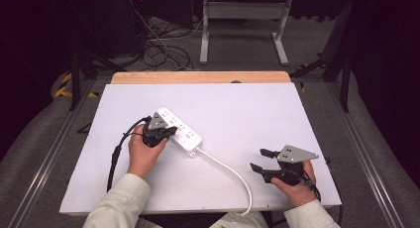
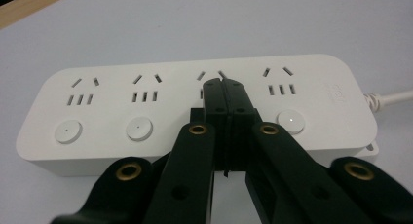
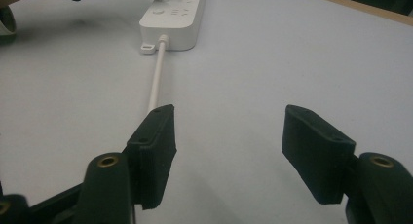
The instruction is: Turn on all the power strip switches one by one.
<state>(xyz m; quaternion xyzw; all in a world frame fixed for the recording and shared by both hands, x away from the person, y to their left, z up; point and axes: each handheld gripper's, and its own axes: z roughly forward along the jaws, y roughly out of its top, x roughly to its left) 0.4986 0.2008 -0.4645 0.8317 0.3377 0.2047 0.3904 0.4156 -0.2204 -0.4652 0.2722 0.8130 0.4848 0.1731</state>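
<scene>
The left tool (image 2: pixel 224 90), jaws pressed together, sat on the rigid, light power strip (image 2: pixel 311 112); its narrow ends suit gripping.

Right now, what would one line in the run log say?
left tool: shut, tips over power strip at third switch | right tool: open, empty, apart near white cord | table: white
</scene>
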